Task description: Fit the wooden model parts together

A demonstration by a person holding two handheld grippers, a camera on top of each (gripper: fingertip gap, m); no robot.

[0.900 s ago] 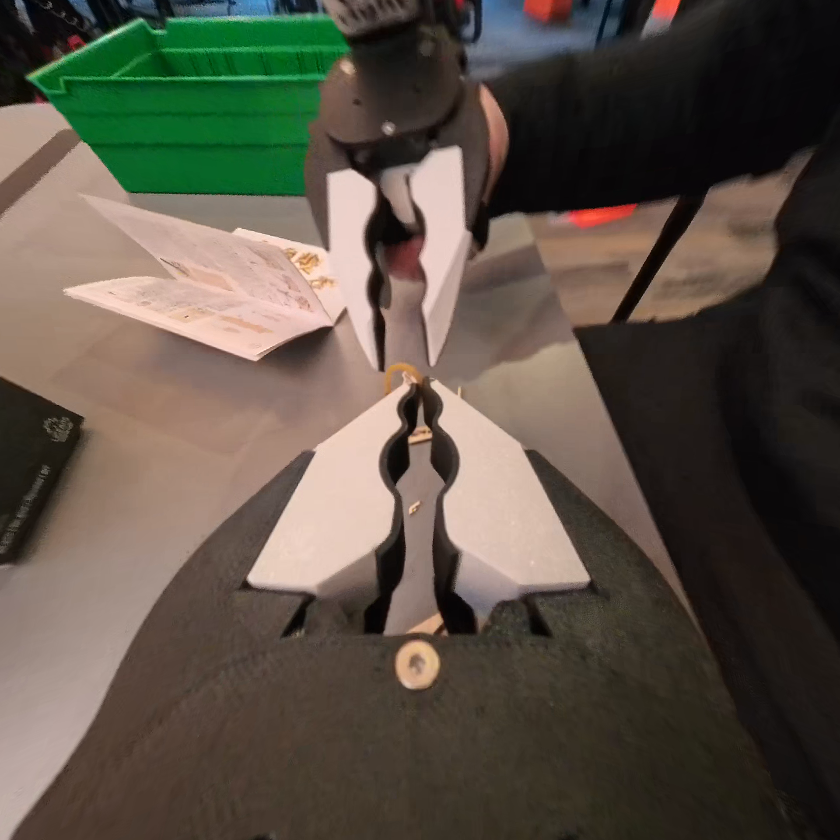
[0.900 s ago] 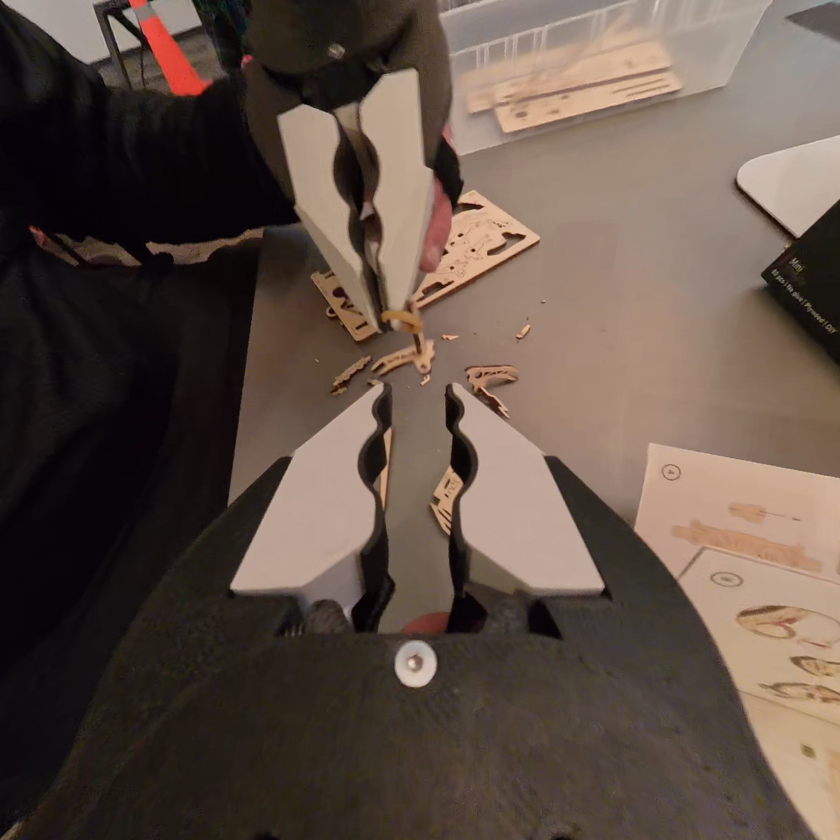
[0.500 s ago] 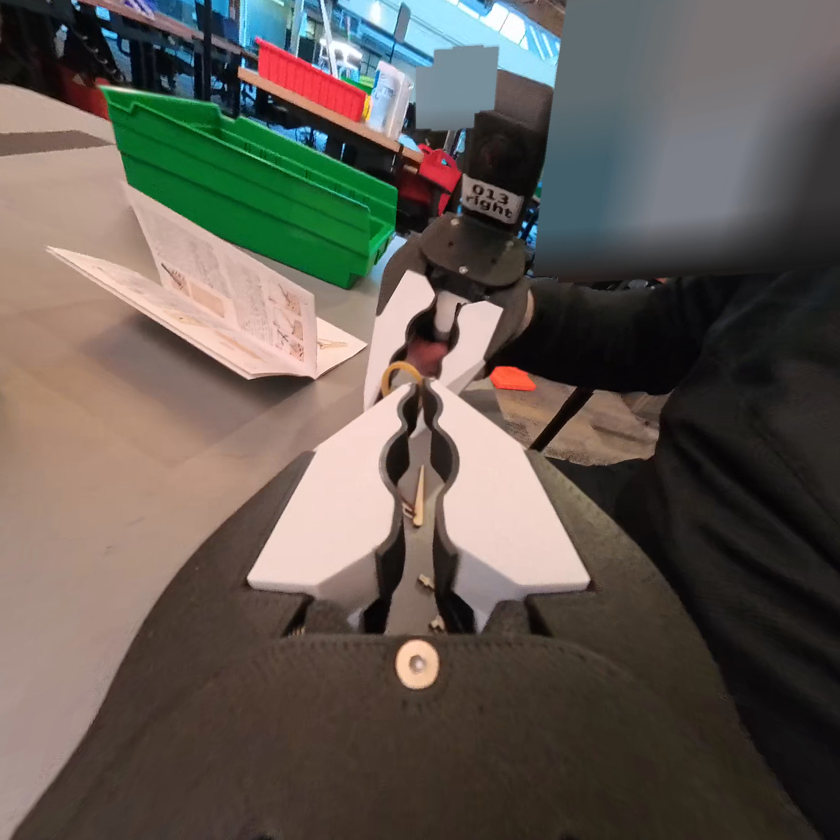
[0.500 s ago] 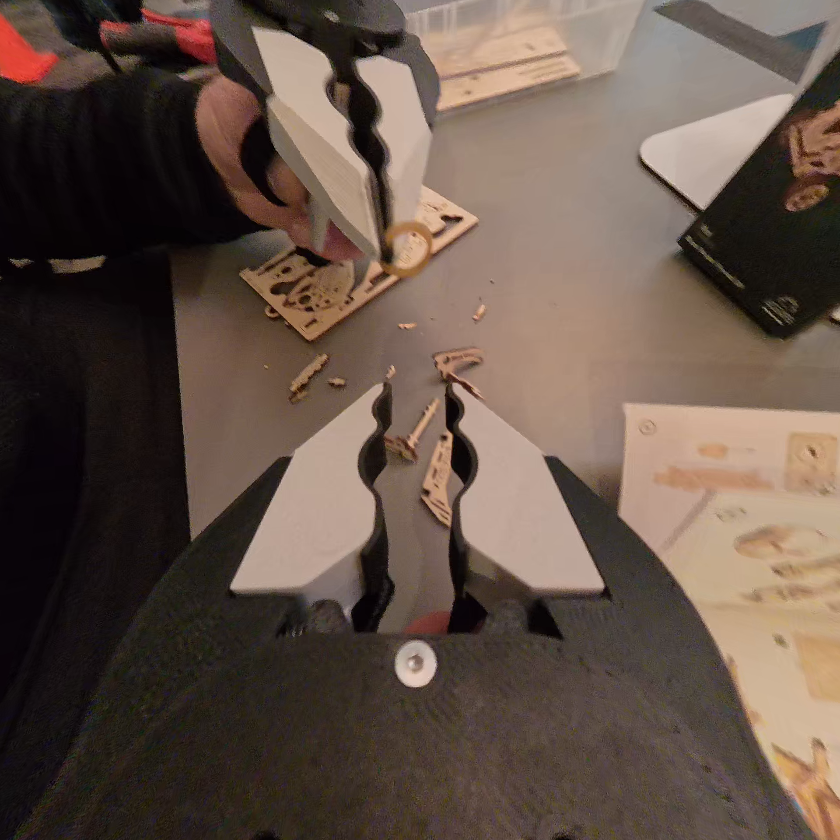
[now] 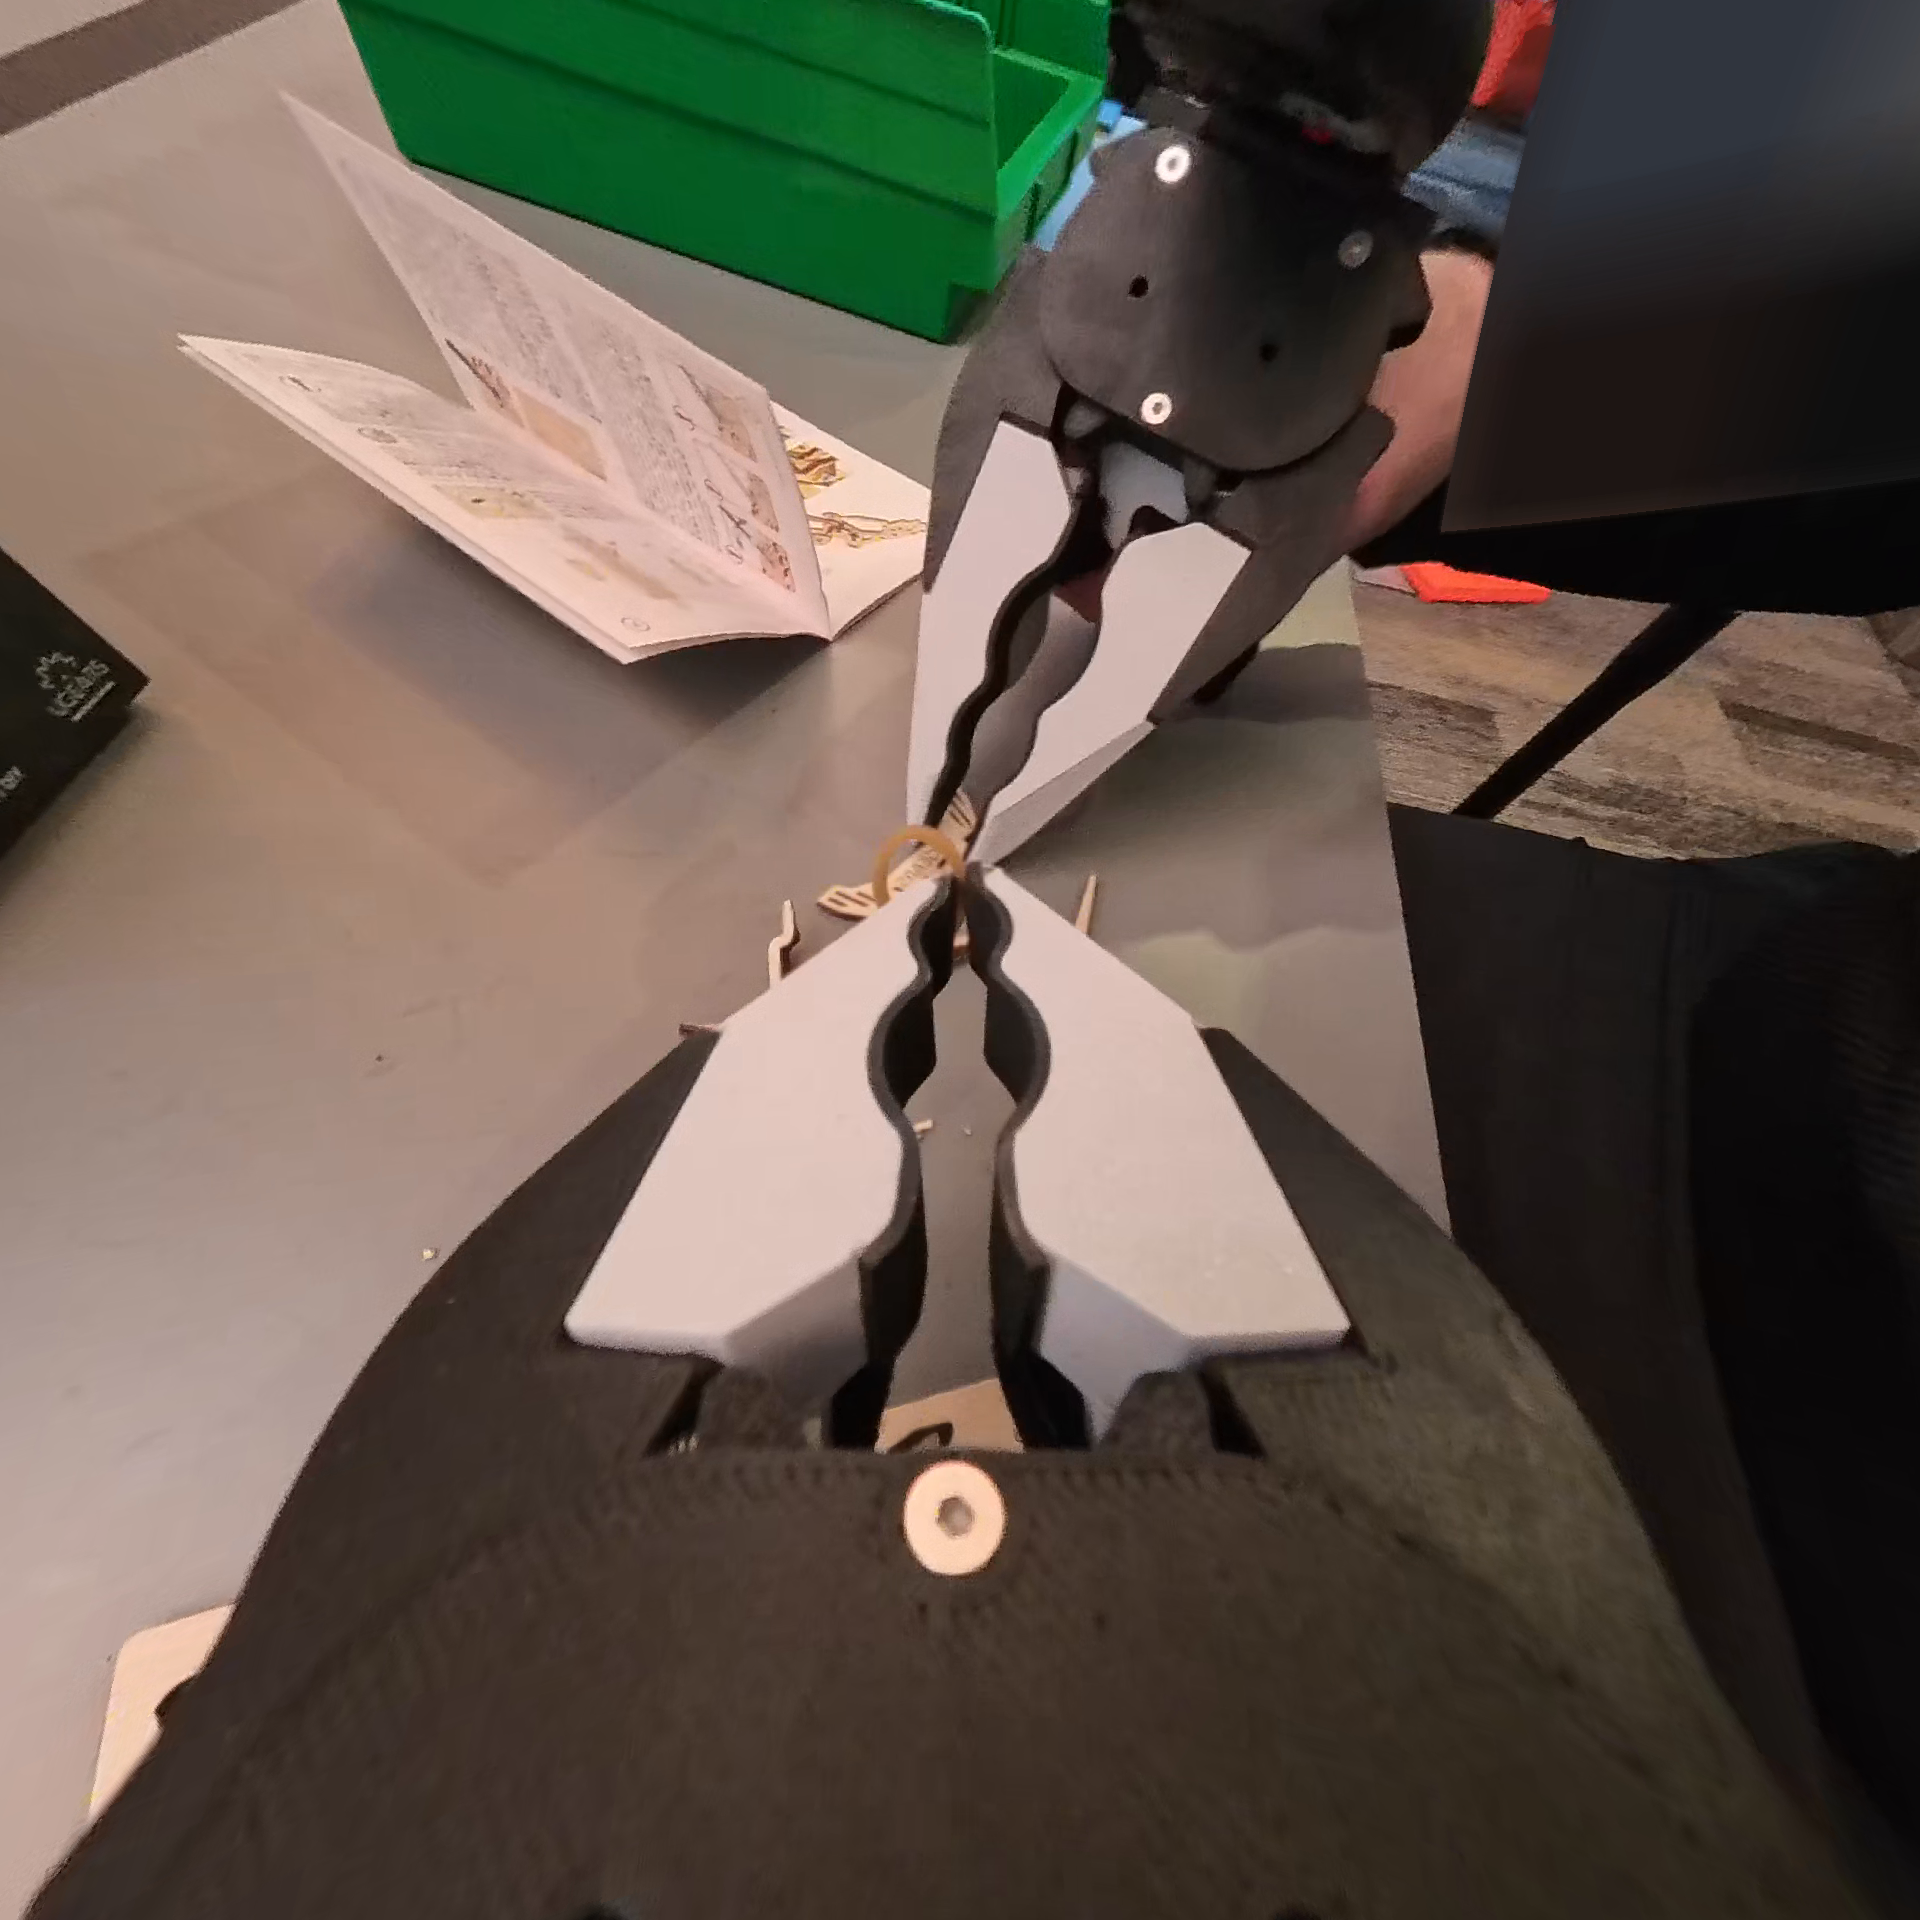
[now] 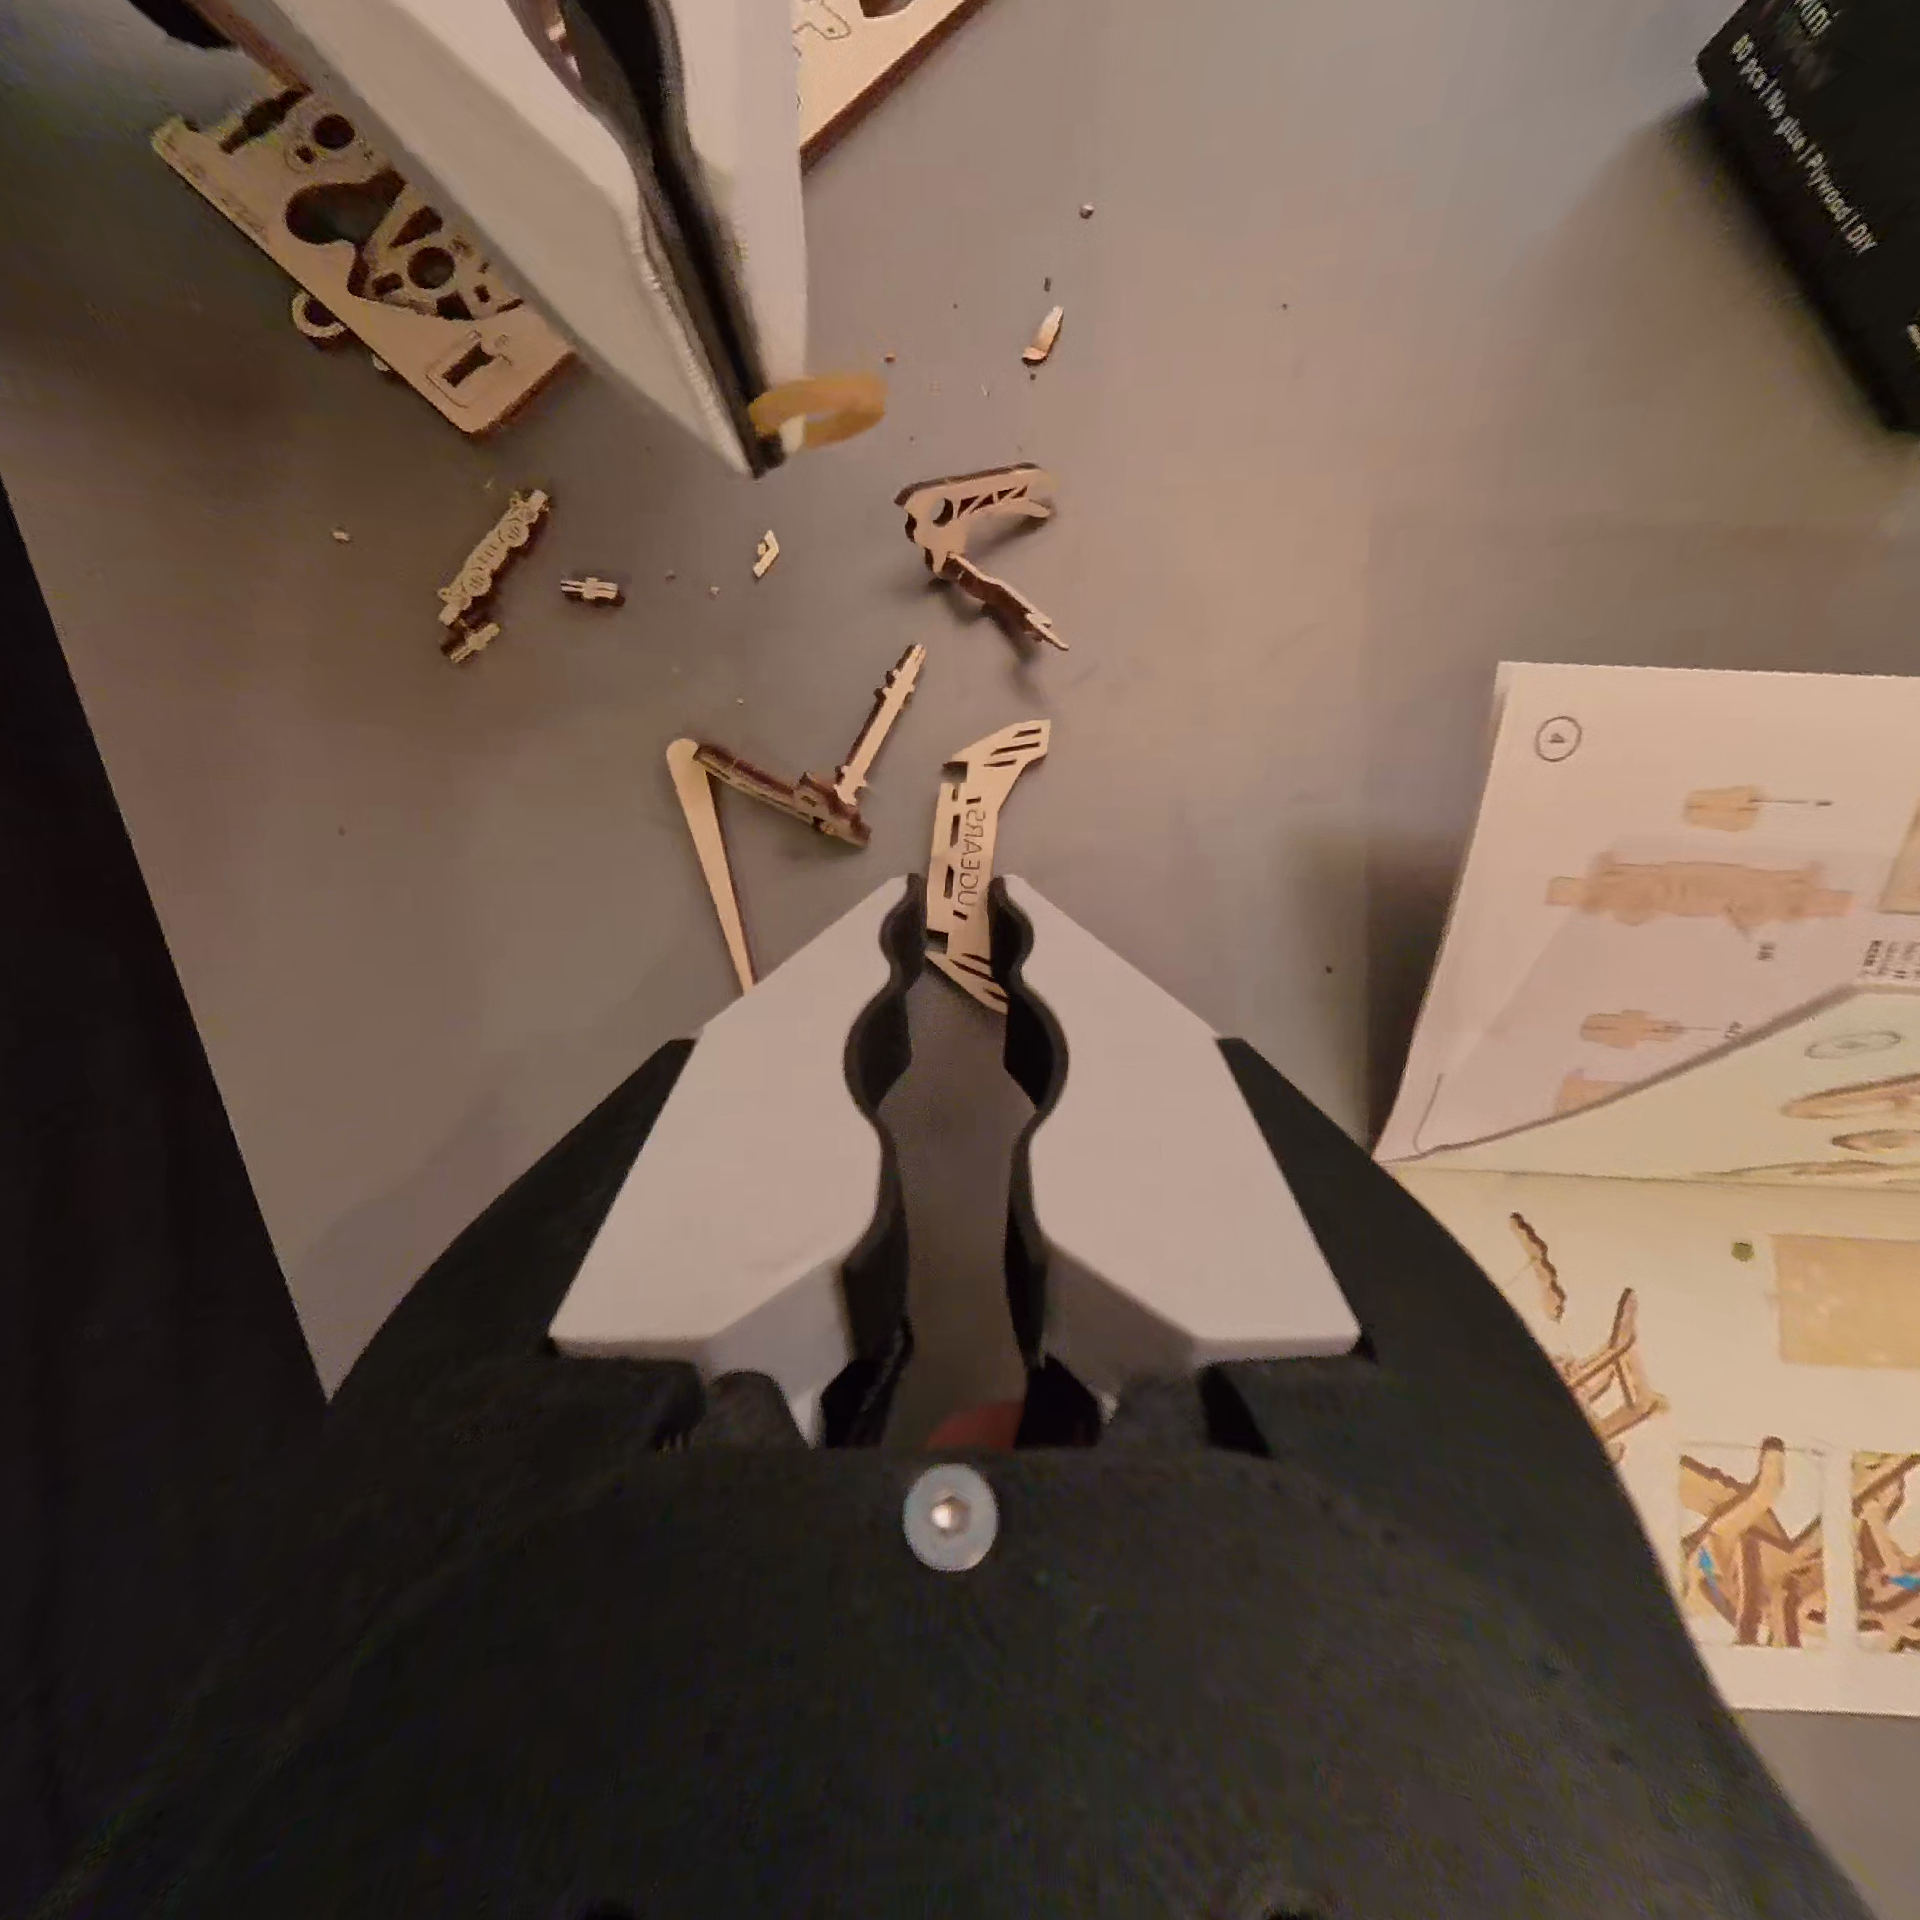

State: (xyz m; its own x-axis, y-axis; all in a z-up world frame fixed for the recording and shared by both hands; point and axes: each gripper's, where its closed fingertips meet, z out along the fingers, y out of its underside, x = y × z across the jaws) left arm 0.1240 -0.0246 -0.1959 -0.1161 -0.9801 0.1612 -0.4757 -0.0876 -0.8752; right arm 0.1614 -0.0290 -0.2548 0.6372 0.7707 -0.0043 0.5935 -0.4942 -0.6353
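Observation:
My left gripper [image 5: 958, 888] is shut on a small tan wooden ring [image 5: 902, 858], which sticks out to the left of the fingertips. It shows in the right wrist view [image 6: 764, 447] at the top left, with the ring [image 6: 821, 408] at its tip above the table. My right gripper [image 6: 958, 896] is down at the grey table [image 6: 1299, 468], and its two tips close on the edges of a flat curved wooden piece [image 6: 982, 821] lying there. In the left wrist view the right gripper [image 5: 958, 831] points down at the table just beyond my left tips.
Loose wooden parts [image 6: 800, 790] and a hooked piece [image 6: 977, 540] lie ahead of the right gripper, with a punched plywood sheet [image 6: 364, 260] beyond. An open instruction booklet [image 6: 1662, 1039] lies to the right, a black box [image 6: 1818, 187] at the far right. A green bin [image 5: 727, 125] stands at the back. The tips of one gripper are about 7 centimeters away from the tips of the other.
My right gripper came down to the table and its jaws narrowed onto the curved wooden piece. My left gripper stayed shut on the ring and came in close above the right one.

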